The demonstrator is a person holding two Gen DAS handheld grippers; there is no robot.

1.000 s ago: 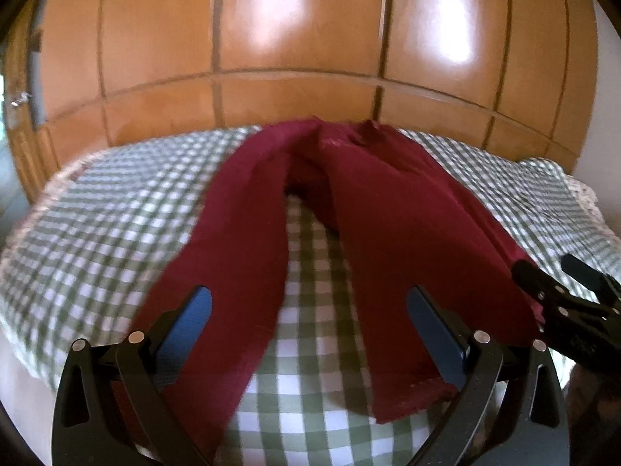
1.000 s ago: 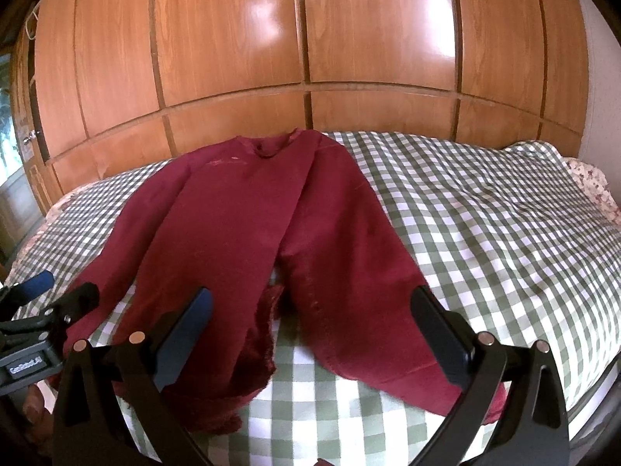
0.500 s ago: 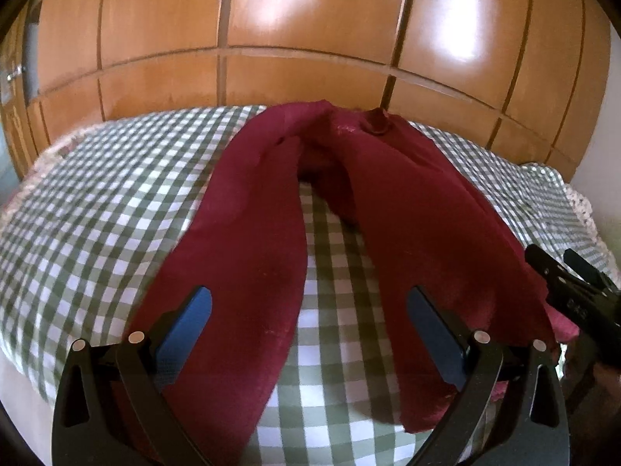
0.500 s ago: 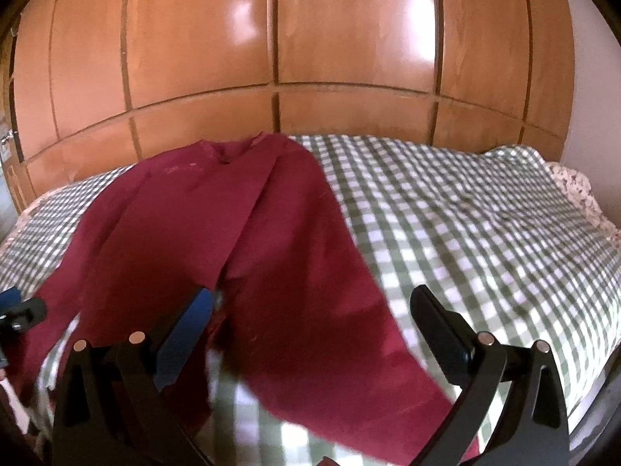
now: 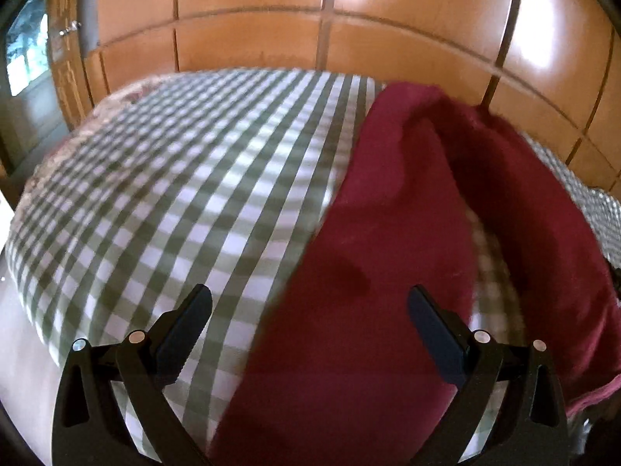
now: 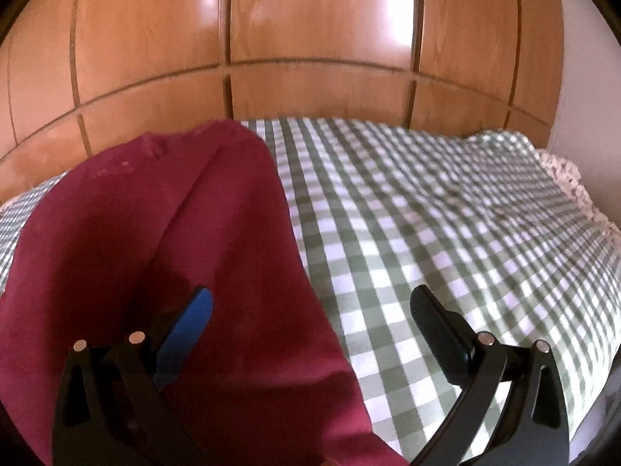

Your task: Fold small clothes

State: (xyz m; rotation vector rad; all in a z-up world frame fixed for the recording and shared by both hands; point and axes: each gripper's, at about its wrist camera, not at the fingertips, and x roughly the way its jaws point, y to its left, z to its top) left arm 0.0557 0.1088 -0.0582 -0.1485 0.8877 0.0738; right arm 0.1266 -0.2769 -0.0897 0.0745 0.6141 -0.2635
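Item under handling: one dark red garment (image 5: pixel 388 272), apparently small trousers, though motion blur leaves the cut uncertain. It lies on a bed covered with a green-and-white checked sheet (image 5: pixel 186 202). The garment runs from the bed's far edge, at the wooden panelled wall (image 6: pixel 310 39), toward the near edge.

Left wrist view: the left gripper (image 5: pixel 310 324) stands wide, both fingers well apart, nothing between them. Its left finger (image 5: pixel 186 330) is over bare sheet; its right finger (image 5: pixel 434 334) is over red cloth. Two red sections diverge from the far end, with a strip of sheet showing between them. The near end of the garment passes below the frame.

Right wrist view: the right gripper (image 6: pixel 310 322) is likewise spread wide and grips nothing. Its left finger (image 6: pixel 186 326), blue-faced, is over the garment (image 6: pixel 155 240); its right finger (image 6: pixel 438 330) is over the checked sheet (image 6: pixel 446 213). The garment occupies the left part of the bed; the right part shows only sheet, slightly rumpled toward the far right corner.
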